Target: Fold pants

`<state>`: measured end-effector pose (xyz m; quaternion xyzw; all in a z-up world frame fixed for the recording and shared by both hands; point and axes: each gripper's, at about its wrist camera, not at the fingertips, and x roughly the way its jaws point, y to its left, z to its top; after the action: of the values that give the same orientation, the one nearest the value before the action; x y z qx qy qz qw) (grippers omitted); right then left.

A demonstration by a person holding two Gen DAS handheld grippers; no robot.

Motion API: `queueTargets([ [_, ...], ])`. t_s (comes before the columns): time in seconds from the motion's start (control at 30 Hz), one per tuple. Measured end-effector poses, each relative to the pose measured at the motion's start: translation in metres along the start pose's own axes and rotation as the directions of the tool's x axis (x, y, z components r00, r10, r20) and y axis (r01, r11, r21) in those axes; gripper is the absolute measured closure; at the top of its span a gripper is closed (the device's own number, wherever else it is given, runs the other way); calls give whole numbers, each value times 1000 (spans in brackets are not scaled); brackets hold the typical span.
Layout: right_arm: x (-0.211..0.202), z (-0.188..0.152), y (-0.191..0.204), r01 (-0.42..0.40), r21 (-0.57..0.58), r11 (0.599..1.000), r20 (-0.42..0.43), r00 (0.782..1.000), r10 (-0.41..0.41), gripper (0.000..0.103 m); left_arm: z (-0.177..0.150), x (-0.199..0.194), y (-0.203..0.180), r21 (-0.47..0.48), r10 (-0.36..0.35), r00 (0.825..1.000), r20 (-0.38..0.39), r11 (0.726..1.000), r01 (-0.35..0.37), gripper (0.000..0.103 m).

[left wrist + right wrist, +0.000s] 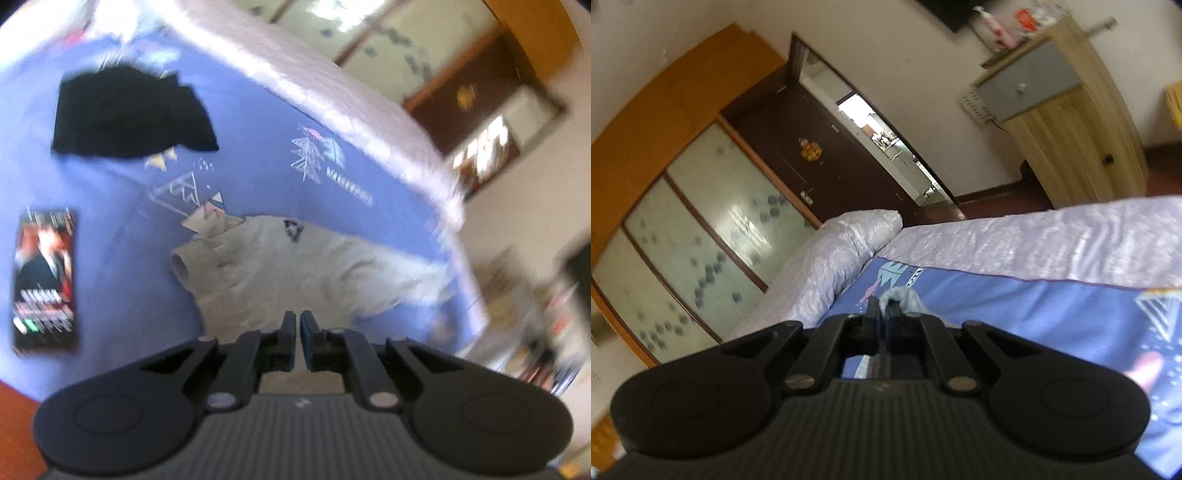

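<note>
- left wrist view: the left gripper (pixel 297 320) has its jaws drawn together; whether a thin edge of cloth is pinched there cannot be told. the grey pants (pixel 295 273) lie rumpled just ahead of and under its tips, on the blue sheet (pixel 258 155).
- further ahead and to its left sits a black garment (pixel 129 114); nearer on the left lies a phone (pixel 44 277) with its screen lit.
- right wrist view: the right gripper (pixel 884 304) is clamped on a small fold of the grey pants, which bunches up just beyond its tips. the sheet spreads below and to its right, with a white quilt (pixel 1015 240) beyond.
- doing the step well, as i judge it: lift both held edges level and at one pace, so the cloth hangs flat and no crease sets in.
- only the left view shows how most of the pants lie; only the right view shows a sure grip on cloth, plus the wardrobe (pixel 701 221) and door (pixel 812 173).
</note>
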<state>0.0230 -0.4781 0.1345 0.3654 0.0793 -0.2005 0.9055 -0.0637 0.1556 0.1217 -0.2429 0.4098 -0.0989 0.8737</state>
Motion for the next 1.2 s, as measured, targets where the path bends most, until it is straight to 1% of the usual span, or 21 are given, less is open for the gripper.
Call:
queueTargets([
  [0.03, 7, -2, 0, 19, -7, 1000, -6, 1000, -19, 98, -10, 3, -7, 60, 33, 999, -16, 998, -32, 91],
  [0.07, 13, -5, -3, 37, -7, 999, -16, 999, -37, 98, -19, 5, -9, 87, 44, 998, -44, 995, -40, 88],
  [0.1, 17, -7, -9, 55, -5, 998, -25, 998, -55, 98, -28, 9, -8, 88, 38, 996, -85, 996, -30, 83],
  [0.13, 18, -9, -13, 73, -1, 997, -31, 997, -74, 98, -37, 12, -4, 75, 31, 993, -118, 997, -22, 82],
  [0.17, 18, -10, -20, 89, 6, 996, -36, 995, -89, 98, -46, 15, 0, 52, 24, 989, -146, 999, -17, 81],
  [0.2, 15, -12, -26, 94, 10, 995, -42, 995, -94, 98, -55, 18, 6, 20, 16, 984, -175, 1000, -12, 76],
  [0.23, 12, -13, -30, 103, 12, 995, -44, 994, -102, 98, -64, 20, 13, -20, 2, 980, -199, 1000, -6, 68],
  [0.27, 8, -14, -33, 112, 8, 994, -46, 993, -112, 98, -72, 23, 21, -74, -22, 975, -223, 997, 6, 63],
  [0.37, -4, -12, -44, 133, 1, 991, -52, 990, -133, 98, -91, 31, 35, -181, -103, 955, -279, 982, 53, 57],
  [0.43, -12, -11, -50, 135, 1, 991, -53, 989, -135, 98, -101, 44, 42, -239, -138, 942, -306, 969, 65, 45],
  [0.5, -18, -10, -53, 132, 2, 991, -50, 990, -132, 98, -111, 57, 46, -282, -168, 929, -331, 957, 73, 43],
  [0.6, -25, -11, -54, 127, -1, 992, -48, 991, -127, 98, -123, 79, 48, -320, -208, 903, -376, 944, 84, 28],
  [0.67, -27, -12, -55, 124, -2, 992, -52, 991, -124, 98, -129, 94, 50, -359, -246, 887, -392, 928, 99, 30],
  [0.7, -28, -12, -56, 123, -3, 992, -53, 991, -123, 98, -132, 101, 51, -379, -269, 879, -393, 919, 112, 38],
  [0.73, -29, -12, -57, 124, -6, 992, -54, 991, -124, 98, -132, 104, 50, -388, -286, 875, -391, 913, 125, 62],
  [0.77, -30, -13, -57, 126, -7, 992, -55, 990, -126, 98, -131, 107, 50, -388, -295, 871, -392, 912, 134, 76],
  [0.8, -30, -12, -58, 125, -7, 992, -57, 990, -126, 98, -131, 108, 49, -390, -297, 869, -396, 911, 133, 96],
  [0.83, -31, -12, -59, 125, -8, 992, -57, 991, -125, 98, -130, 106, 51, -397, -299, 872, -388, 908, 135, 97],
  [0.97, -34, -6, -60, 119, -9, 993, -45, 992, -119, 98, -113, 82, 47, -389, -308, 904, -296, 903, 180, 97],
  [1.1, -35, 1, -55, 90, 8, 996, -27, 996, -90, 98, -77, 52, 46, -382, -314, 937, -152, 893, 237, 97],
  [1.2, -29, 7, -43, 55, 16, 998, -15, 998, -54, 98, -44, 43, 45, -355, -295, 953, -73, 901, 252, 97],
])
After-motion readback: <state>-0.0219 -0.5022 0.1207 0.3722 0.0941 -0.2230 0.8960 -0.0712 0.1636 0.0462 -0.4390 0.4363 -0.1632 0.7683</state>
